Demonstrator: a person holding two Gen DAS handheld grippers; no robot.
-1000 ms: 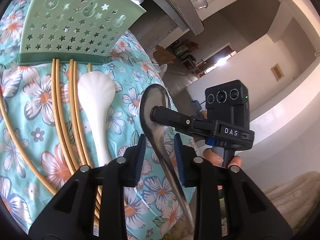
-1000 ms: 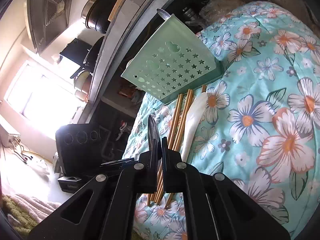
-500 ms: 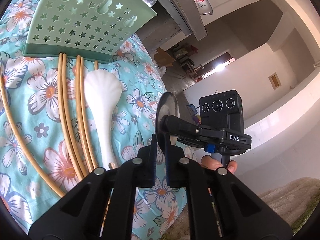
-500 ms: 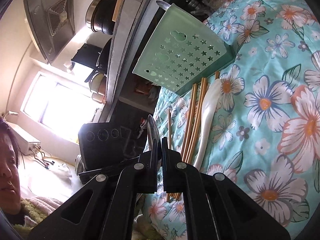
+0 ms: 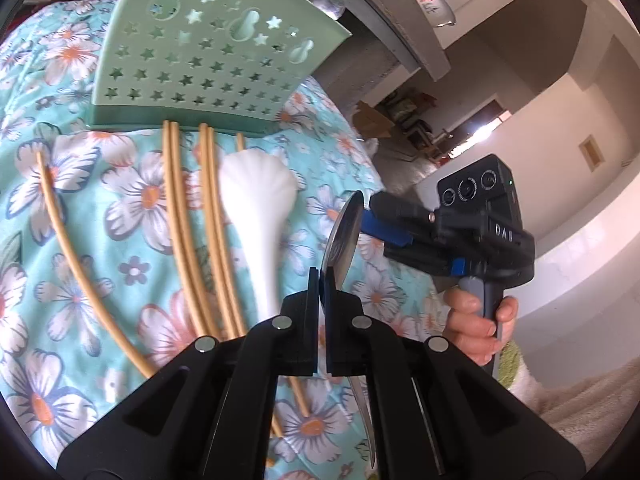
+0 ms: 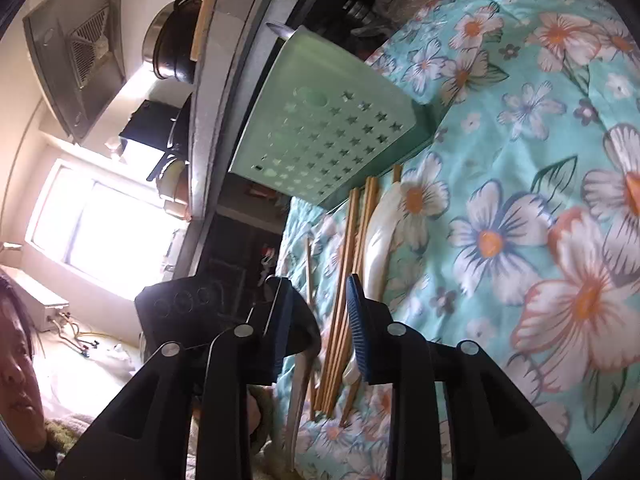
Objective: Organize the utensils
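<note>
My left gripper (image 5: 322, 280) is shut on a metal spoon (image 5: 346, 236), pinching it just below the bowl; the handle hangs down behind the fingers. My right gripper (image 5: 380, 232) sits just right of the spoon's bowl, held by a hand. In its own view the right gripper (image 6: 316, 320) has its jaws opening, with the spoon's handle (image 6: 300, 392) near its left finger and neither pad pressing on it. A green star-holed utensil holder (image 5: 208, 60) lies on its side on the floral cloth. Before it lie a white spoon (image 5: 260, 208) and several chopsticks (image 5: 176, 200).
The floral cloth (image 6: 540, 200) covers a soft mound that drops away at the right of the left wrist view. A dark shelf edge (image 5: 384, 20) runs just behind the holder. A person (image 6: 16, 360) sits at the lower left of the right wrist view.
The left jaws closed onto the spoon below its bowl. The right jaws, shut on the bowl before, have spread and let it go. The spoon has turned edge-on.
</note>
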